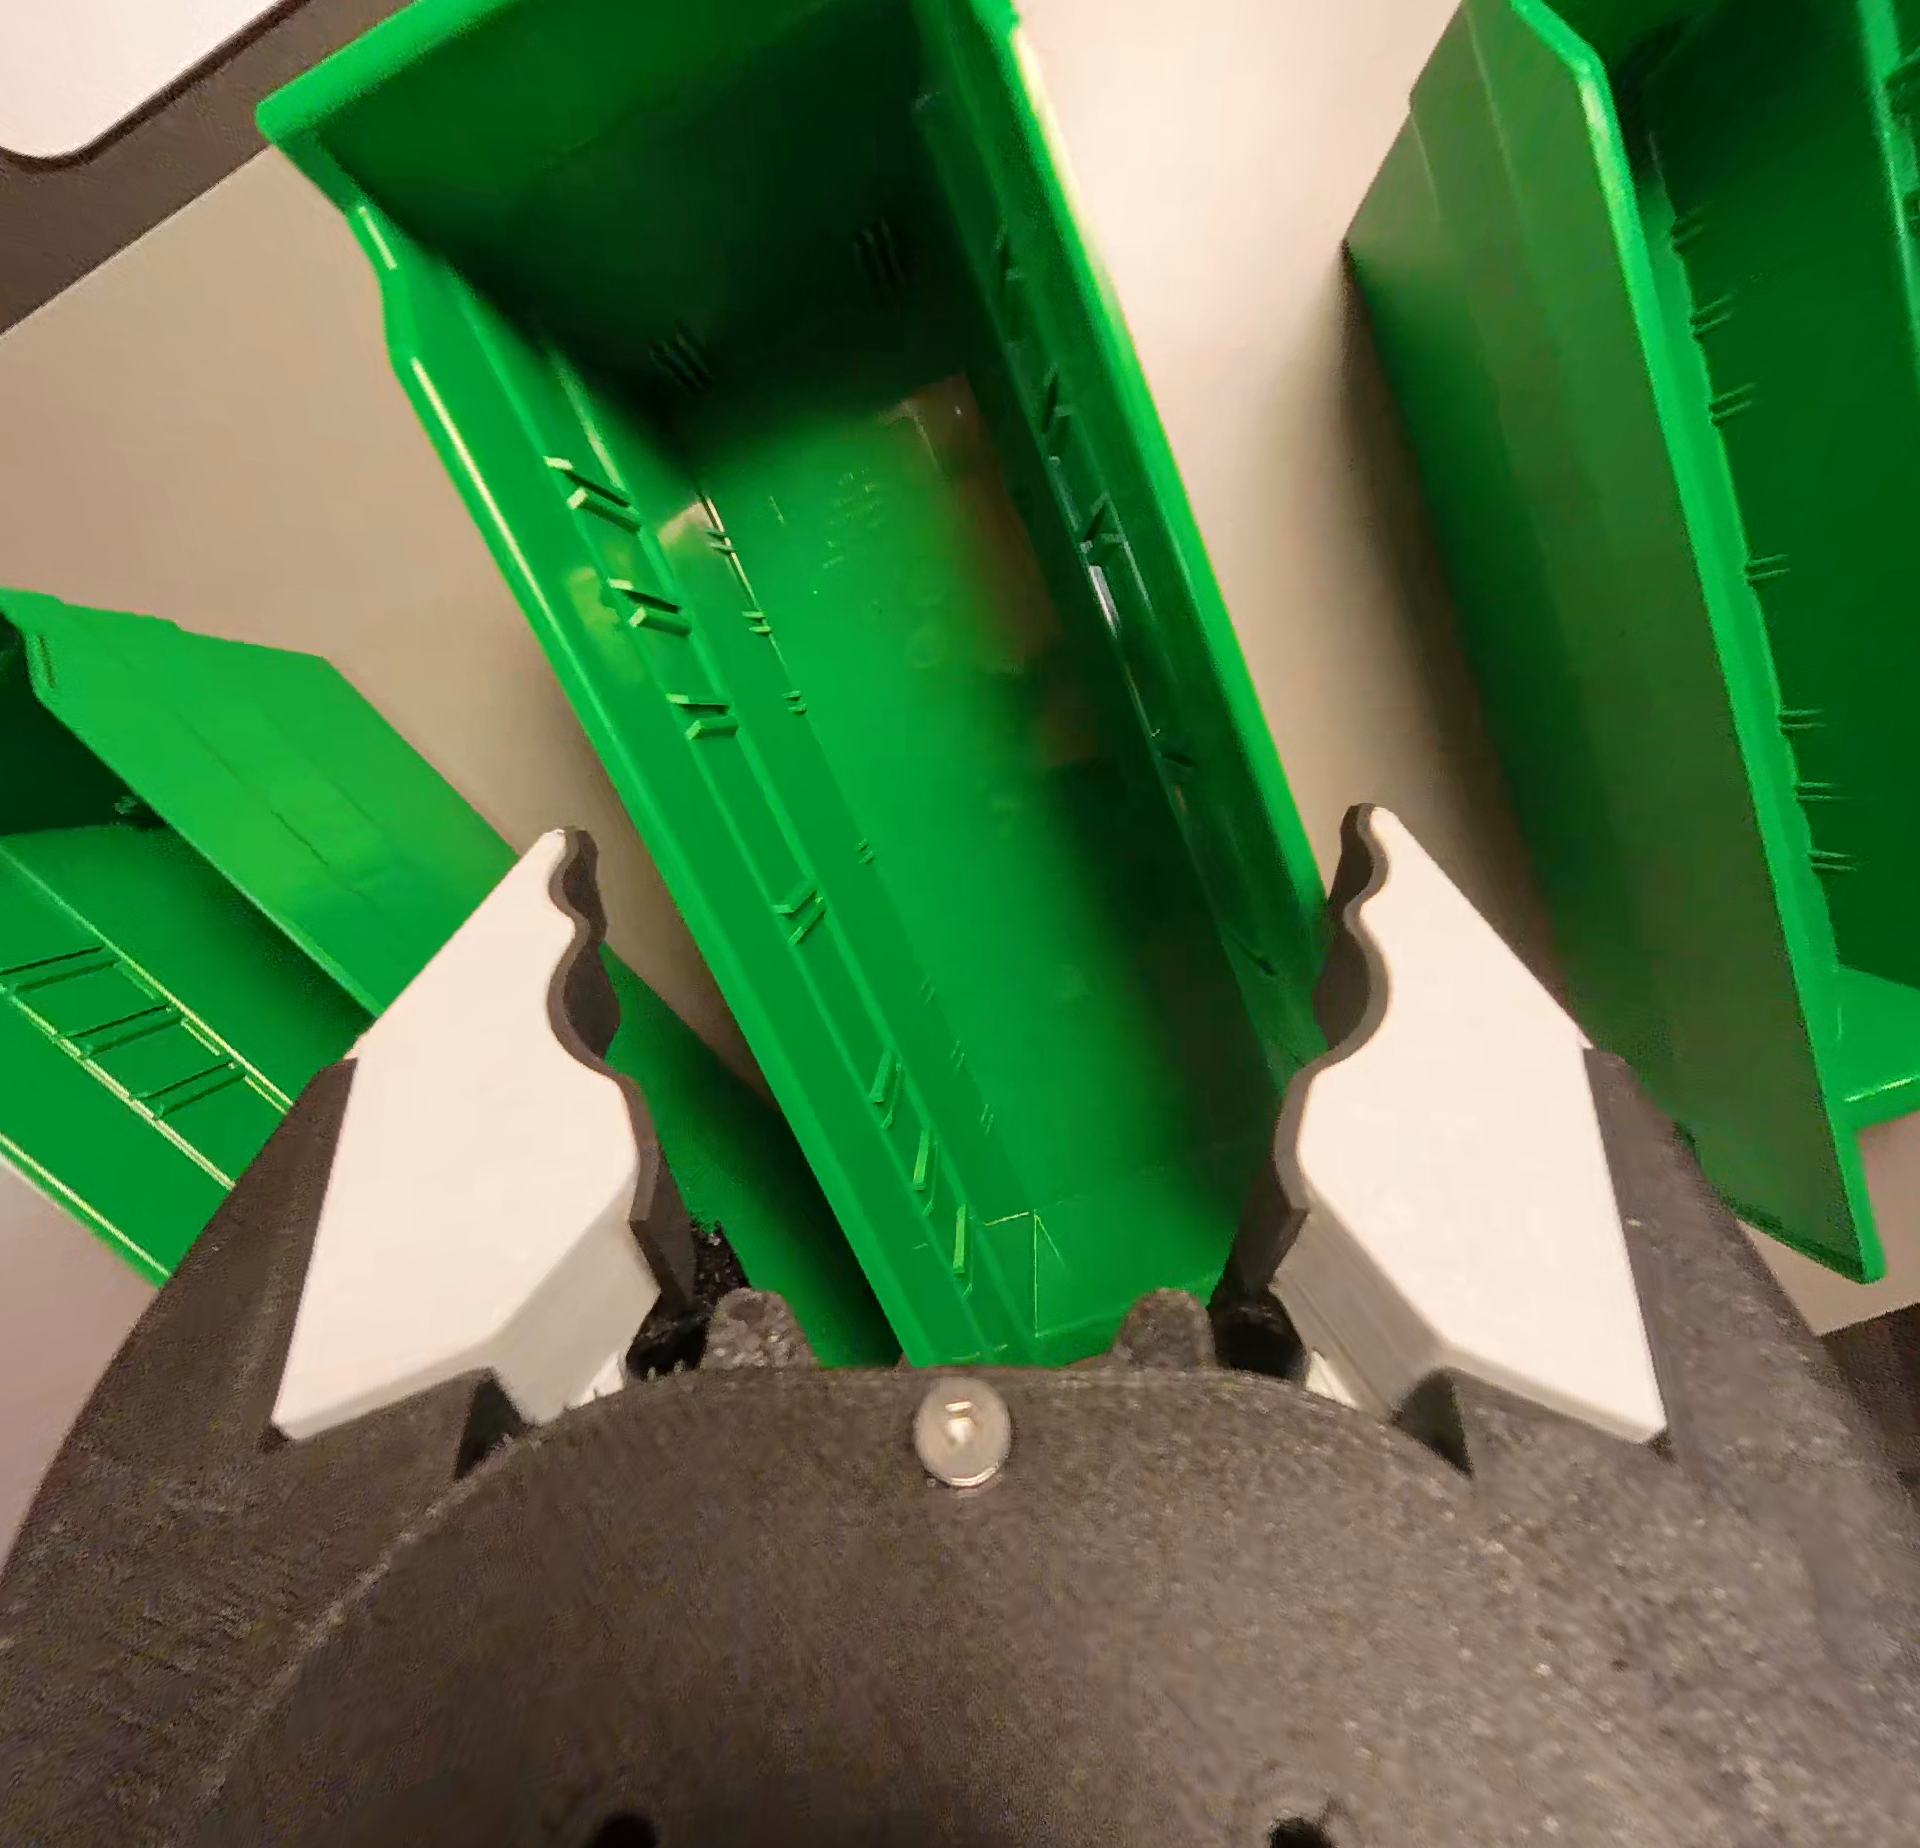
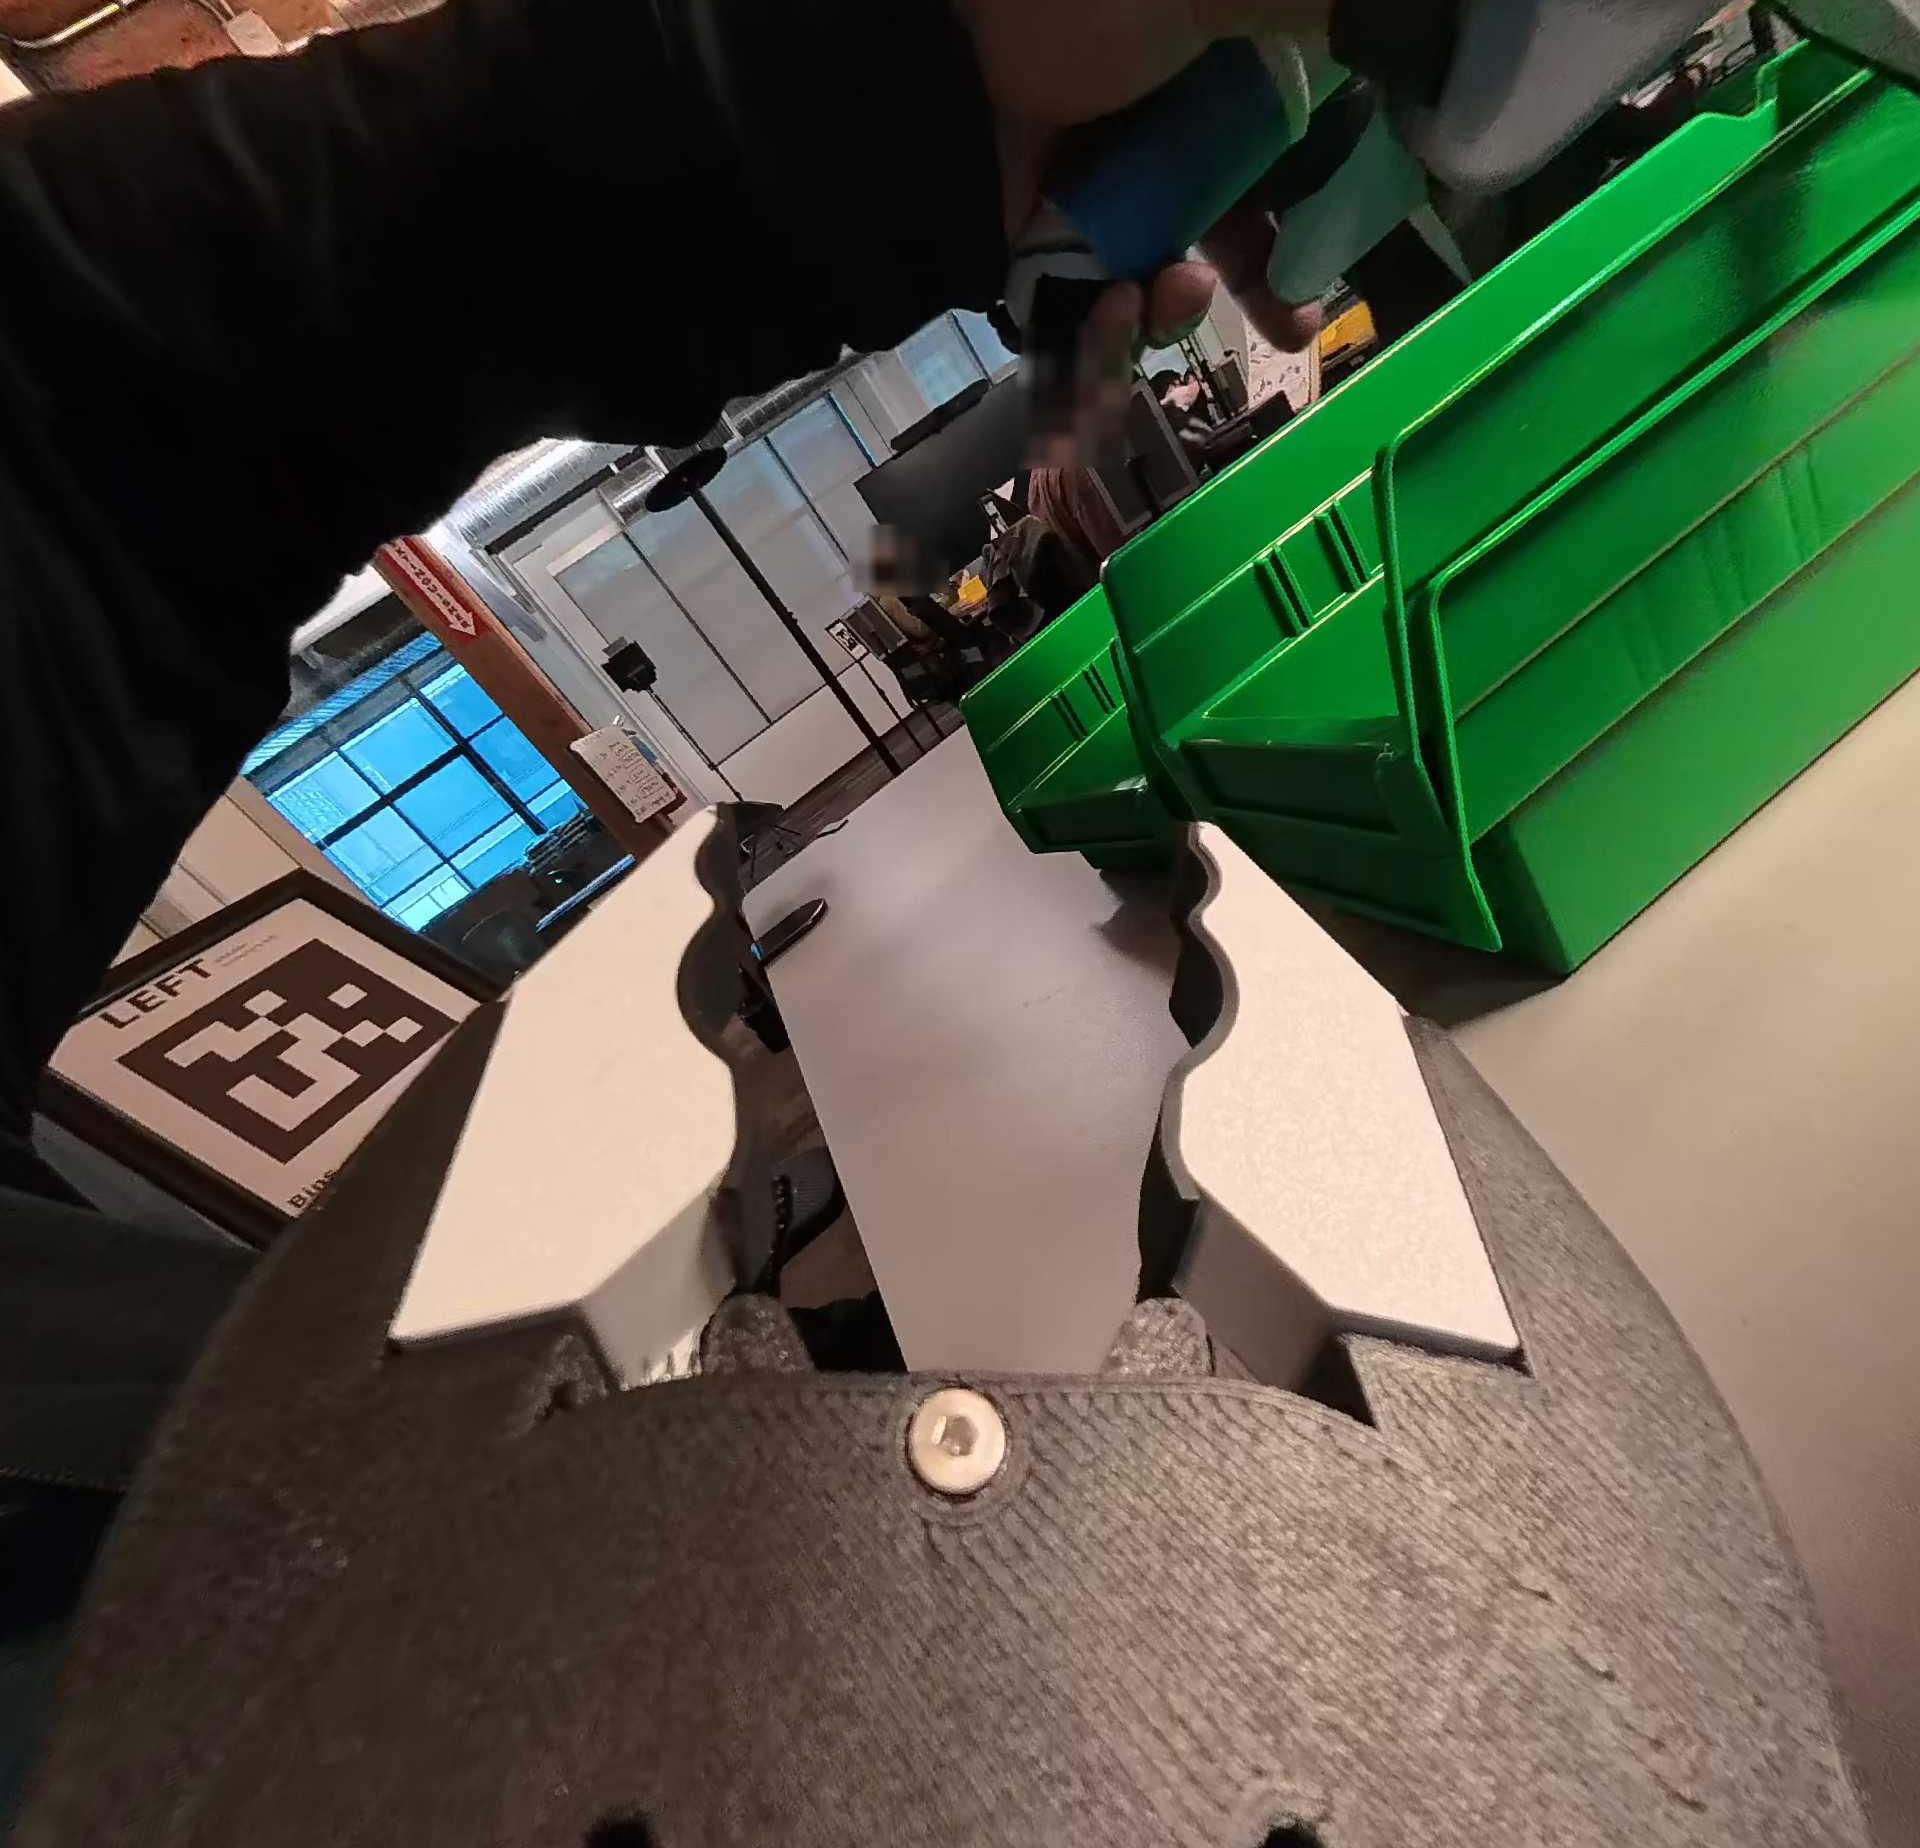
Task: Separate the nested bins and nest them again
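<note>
Bins [image 1: 852, 655]: one lies on the desk [image 1: 208, 427] between my left gripper's [image 1: 966, 925] spread fingers, unpinched; two more flank it. Judged light, stiff, slick plastic; best held at a rim. Right gripper [image 2: 956, 925] spread, holding nothing.

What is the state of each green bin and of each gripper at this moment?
Middle bin: open side up, empty, not nested, between the left gripper's fingers.
Left bin: separate, set at an angle, only partly in view.
Right bin: separate, empty as far as it shows.
Left gripper: open; a gap shows between its left finger and the middle bin.
Right gripper: open, holding nothing.
</note>
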The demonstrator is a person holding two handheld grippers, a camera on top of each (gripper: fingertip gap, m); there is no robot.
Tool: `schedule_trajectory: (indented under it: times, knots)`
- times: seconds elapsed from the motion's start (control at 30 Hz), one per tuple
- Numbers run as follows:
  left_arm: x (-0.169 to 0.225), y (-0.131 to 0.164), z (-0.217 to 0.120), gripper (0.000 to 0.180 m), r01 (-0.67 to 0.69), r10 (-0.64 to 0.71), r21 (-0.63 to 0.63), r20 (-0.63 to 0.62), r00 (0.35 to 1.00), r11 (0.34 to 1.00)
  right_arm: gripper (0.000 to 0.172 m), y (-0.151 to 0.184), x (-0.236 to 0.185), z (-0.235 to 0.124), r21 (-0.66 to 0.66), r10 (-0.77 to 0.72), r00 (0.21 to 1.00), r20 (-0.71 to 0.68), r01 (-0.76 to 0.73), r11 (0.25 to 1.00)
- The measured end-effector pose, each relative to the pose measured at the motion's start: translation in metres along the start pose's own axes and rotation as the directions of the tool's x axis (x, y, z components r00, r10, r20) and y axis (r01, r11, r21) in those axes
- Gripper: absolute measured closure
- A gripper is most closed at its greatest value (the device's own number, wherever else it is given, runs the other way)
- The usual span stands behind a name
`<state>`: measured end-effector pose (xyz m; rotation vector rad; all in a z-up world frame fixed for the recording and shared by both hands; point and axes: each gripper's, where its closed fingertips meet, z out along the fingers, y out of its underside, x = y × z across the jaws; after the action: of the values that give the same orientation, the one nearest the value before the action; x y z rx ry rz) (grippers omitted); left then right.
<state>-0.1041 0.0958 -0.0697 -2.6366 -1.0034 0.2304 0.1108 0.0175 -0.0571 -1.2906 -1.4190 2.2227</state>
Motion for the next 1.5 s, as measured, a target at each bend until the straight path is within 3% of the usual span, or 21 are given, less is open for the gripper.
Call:
schedule_trajectory:
  times: [0.13,0.53,0.77,1.2,1.5]
  knots:
    - [0.007,0.012,0.004,0.047,0.032,-0.033,-0.039,-0.028,0.999,0.999,0.087,0.000,0.000,0.000,-0.002,-0.005,1.000,-0.005,0.005,1.000]
    - [0.008,0.011,0.007,0.047,0.029,-0.030,-0.039,-0.027,0.999,0.999,0.087,0.000,-0.001,0.000,0.002,-0.014,1.000,-0.003,0.014,1.000]
    - [0.008,0.007,0.003,0.067,0.010,-0.010,-0.015,-0.024,1.000,1.000,0.087,0.000,-0.001,0.000,0.003,-0.015,1.000,-0.004,0.015,1.000]
    - [0.011,0.002,-0.004,0.080,-0.006,0.006,-0.011,-0.021,1.000,1.000,0.087,-0.001,-0.002,-0.001,0.011,-0.007,1.000,0.007,0.007,1.000]
    - [0.011,0.007,0.000,0.071,-0.015,0.014,-0.018,-0.034,0.999,1.000,0.087,-0.001,-0.002,-0.001,0.008,-0.007,1.000,0.008,0.007,1.000]
